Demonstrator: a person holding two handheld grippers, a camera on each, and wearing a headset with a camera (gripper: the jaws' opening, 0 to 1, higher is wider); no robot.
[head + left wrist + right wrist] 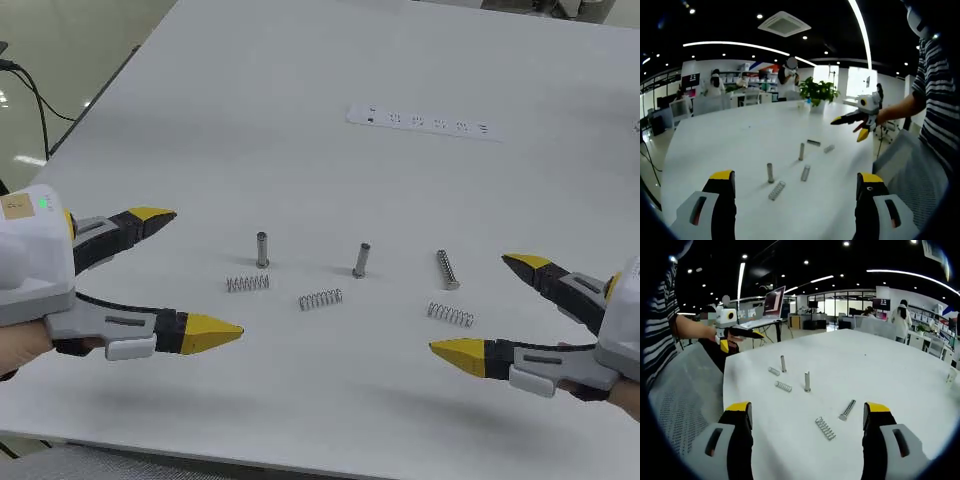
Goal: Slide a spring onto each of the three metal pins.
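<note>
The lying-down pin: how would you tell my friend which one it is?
On the white table, in front of the power strip, look toward the right gripper. The pin nearest it ends a row of three. It lies on its side, while the other two pins stand straight up.

A broad white matte table (300,100) runs away from the near edge. A long white plastic power strip (425,122) lies flat on it toward the far side, its sockets facing up. Left of the table, a thin black cable (35,95) trails over the glossy pale floor (70,40). In the left gripper view a leafy green potted plant (818,92) stands at the table's far end, below a square ceiling air vent (784,23). A grey mesh chair (685,390) sits at the table's edge, and an open laptop (771,304) stands beyond the table.
</note>
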